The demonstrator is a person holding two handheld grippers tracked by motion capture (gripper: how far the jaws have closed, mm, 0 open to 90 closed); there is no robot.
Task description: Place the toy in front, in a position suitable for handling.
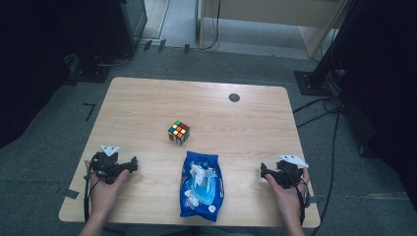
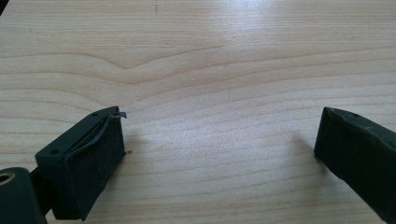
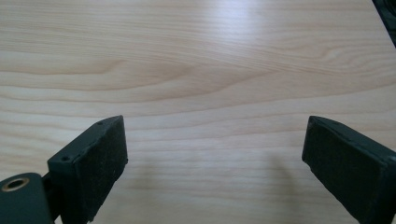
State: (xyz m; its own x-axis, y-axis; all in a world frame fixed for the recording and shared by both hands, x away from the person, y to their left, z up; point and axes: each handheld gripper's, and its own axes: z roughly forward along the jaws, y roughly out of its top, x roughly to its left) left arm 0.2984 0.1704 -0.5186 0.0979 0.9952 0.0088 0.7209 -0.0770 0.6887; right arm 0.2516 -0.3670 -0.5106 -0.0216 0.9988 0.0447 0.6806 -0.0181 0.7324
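Resting on the table, both tools, left and right, gape apart, flanking the wipes pack

Pale wood tabletop with rounded corners, grey carpet floor, black stand bases at both sides, trailing cables, light wooden furniture beyond, dim edges.

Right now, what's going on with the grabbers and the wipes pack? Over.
Left gripper open, empty. Right gripper open, empty. Wipes pack flat between them, untouched. Cube behind.
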